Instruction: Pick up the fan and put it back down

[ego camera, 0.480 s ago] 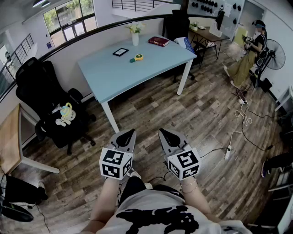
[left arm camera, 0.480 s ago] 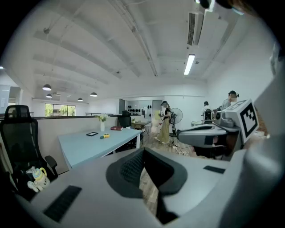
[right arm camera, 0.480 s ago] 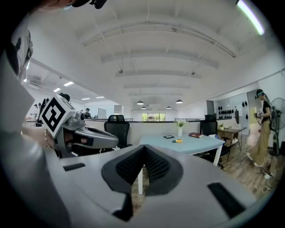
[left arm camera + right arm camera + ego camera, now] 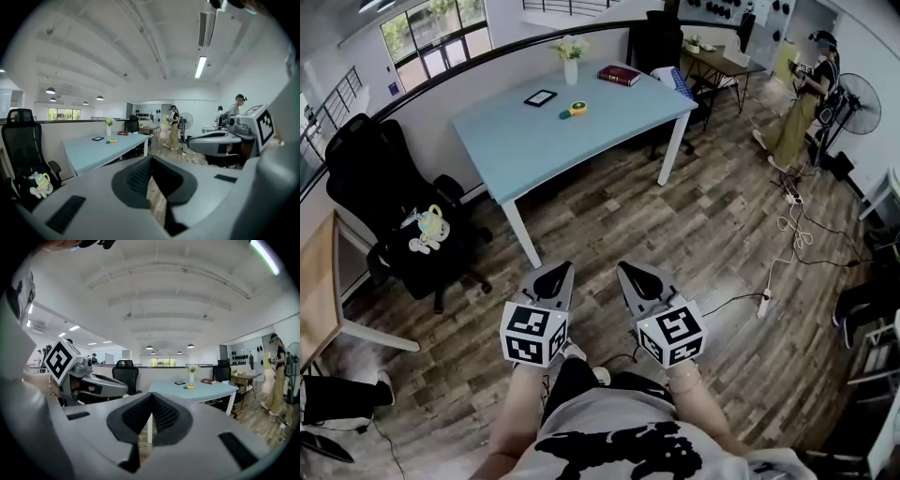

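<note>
Head view looking steeply down over a wood-plank floor [image 4: 712, 225]. At the bottom, a person's arms hold two hand-held grippers side by side, both aimed forward and slightly downward. The left hand-held gripper [image 4: 555, 278] has its jaws together with nothing between them, and the right hand-held gripper [image 4: 636, 275] is likewise closed and empty; each gripper view shows the ribbed pads meeting at the tip. The fan [image 4: 862, 105], a black pedestal fan, stands on the floor at the far right of the room, well apart from both grippers, just beside a standing person [image 4: 802, 103]. Ahead of the grippers is a pale blue tabletop [image 4: 581, 150] on white legs, carrying a white vase of flowers [image 4: 571, 67], a red book [image 4: 620, 75], a small dark flat frame [image 4: 540, 97] and a small yellow object [image 4: 575, 110]. To the left, a black office chair [image 4: 361, 173] holds a small toy [image 4: 427, 230] on its seat. White cables and a power strip [image 4: 764, 305] lie on the floor at right.
</note>
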`<state>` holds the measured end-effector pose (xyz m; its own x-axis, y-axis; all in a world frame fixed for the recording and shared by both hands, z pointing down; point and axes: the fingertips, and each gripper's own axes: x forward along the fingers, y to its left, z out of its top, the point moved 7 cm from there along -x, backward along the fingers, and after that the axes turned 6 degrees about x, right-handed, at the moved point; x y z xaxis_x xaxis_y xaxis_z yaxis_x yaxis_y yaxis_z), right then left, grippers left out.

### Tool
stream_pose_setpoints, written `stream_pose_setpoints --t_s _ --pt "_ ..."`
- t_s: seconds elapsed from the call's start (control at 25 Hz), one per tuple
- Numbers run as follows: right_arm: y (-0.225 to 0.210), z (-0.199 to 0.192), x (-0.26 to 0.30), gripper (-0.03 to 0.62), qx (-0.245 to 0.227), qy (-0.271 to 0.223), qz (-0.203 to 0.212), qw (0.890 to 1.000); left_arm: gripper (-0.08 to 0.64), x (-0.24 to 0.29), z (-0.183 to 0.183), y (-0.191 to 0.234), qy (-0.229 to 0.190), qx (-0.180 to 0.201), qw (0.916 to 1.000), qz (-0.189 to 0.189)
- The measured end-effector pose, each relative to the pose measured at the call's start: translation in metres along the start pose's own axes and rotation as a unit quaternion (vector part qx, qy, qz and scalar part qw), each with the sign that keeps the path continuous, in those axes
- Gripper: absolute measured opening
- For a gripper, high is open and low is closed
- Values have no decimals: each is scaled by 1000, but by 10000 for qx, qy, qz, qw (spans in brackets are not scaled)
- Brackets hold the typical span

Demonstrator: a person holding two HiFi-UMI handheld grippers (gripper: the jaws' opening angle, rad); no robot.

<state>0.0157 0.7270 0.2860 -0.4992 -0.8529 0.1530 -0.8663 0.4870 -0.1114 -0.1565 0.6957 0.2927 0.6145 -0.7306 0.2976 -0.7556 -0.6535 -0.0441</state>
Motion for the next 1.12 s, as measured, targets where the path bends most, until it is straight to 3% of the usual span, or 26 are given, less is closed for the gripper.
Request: stream_pose_setpoints --t_s 0.28,0.48,0.88,1.12 --pt "2 3 -1 3 120 -203 93 9997 12 1 -3 -4 -43 -36 9998 -166" --pt "1 -3 -2 3 207 -205 82 9995 34 0 1 0 -174 -68 9998 73" --pt "-25 8 26 3 137 -166 37 9998 295 27 18 31 -210 30 9993 316" --pt "-46 18 70 3 -101 -3 12 9999 316 59 26 65 -319 38 9987 388"
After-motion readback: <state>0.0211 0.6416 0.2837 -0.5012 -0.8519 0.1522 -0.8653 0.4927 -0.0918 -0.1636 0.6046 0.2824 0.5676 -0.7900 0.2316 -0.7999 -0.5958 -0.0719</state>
